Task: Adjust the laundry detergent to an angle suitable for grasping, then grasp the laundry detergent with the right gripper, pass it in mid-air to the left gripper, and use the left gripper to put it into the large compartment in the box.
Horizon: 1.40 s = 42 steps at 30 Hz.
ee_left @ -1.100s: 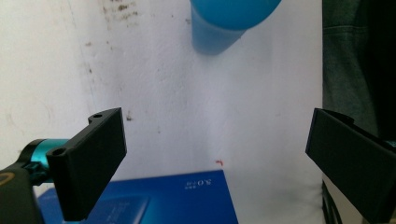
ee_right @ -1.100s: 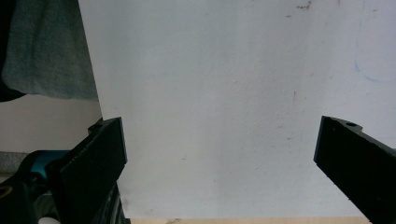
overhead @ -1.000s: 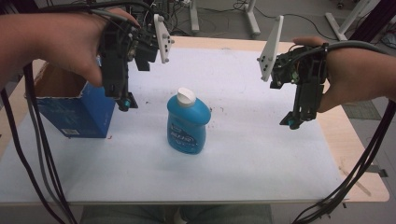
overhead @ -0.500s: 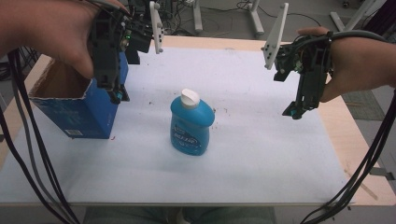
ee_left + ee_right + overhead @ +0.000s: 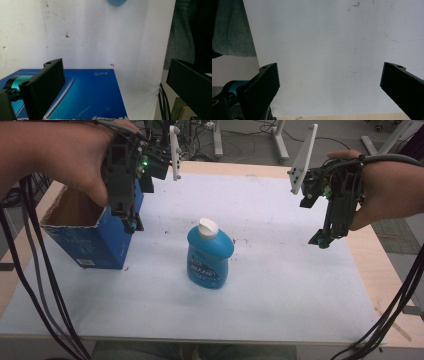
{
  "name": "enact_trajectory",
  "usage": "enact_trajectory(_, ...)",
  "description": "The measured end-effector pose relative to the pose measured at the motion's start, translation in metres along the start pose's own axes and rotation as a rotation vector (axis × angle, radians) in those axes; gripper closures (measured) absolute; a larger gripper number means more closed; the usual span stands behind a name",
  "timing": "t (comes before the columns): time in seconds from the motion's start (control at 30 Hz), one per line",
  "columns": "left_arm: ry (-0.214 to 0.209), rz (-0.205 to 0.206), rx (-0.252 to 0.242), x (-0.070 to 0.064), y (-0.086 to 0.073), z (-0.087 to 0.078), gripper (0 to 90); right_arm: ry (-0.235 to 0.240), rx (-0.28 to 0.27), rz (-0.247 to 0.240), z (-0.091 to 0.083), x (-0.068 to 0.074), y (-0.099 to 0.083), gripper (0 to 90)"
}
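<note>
A blue bottle (image 5: 210,256) with a white cap stands upright in the middle of the white sheet (image 5: 270,285). Its edge peeks in at the top of the left gripper view as the bottle (image 5: 117,2). An open blue cardboard box (image 5: 95,242) stands left of it. My left gripper (image 5: 130,222) hangs at the box's right wall, jaws pointing down. In its own view the left gripper (image 5: 113,63) is open above the box's blue side (image 5: 90,95). My right gripper (image 5: 322,240) hovers to the right of the bottle, well apart from it. The right gripper (image 5: 329,65) is open over bare sheet.
The wooden table (image 5: 385,270) shows as a strip beyond the sheet's right edge. Black cables (image 5: 35,285) trail down from both hands at the left and right. Desk legs and wires stand on the floor behind the table.
The left gripper has risen slightly and shifted left beside the box. The right gripper has edged up and to the right. The bottle and box have stayed put.
</note>
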<state>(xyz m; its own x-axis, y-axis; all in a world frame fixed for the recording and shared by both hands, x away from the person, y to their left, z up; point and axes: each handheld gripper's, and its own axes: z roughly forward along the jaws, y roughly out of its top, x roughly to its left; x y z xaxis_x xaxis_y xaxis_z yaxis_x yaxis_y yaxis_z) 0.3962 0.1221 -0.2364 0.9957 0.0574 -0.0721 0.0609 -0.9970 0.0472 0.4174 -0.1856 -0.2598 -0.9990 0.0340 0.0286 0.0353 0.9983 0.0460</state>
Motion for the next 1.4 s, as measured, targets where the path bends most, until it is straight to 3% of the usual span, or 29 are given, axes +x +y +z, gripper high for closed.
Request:
enact_trajectory(0.63, -0.001, 0.011, -0.006, -0.003, 0.003, -0.003, 1.7, -0.007, -0.014, 0.006, -0.003, -0.002, -0.004, 1.5)
enact_trajectory(0.9, -0.002, -0.002, 0.007, -0.001, 0.002, -0.001, 1.7, -0.028, -0.009, 0.021, 0.001, 0.008, -0.008, 1.5)
enact_trajectory(1.23, 0.000, 0.004, -0.006, -0.001, 0.001, 0.000, 1.7, -0.014, -0.107, 0.044, 0.018, 0.026, -0.008, 1.5)
enact_trajectory(1.3, -0.001, 0.011, -0.012, -0.001, 0.002, 0.000, 1.7, -0.001, -0.179, 0.052, 0.022, 0.032, -0.009, 1.5)
enact_trajectory(1.4, -0.002, 0.016, -0.007, -0.001, 0.003, 0.000, 1.7, 0.006, -0.231, 0.064, 0.028, 0.038, -0.009, 1.4)
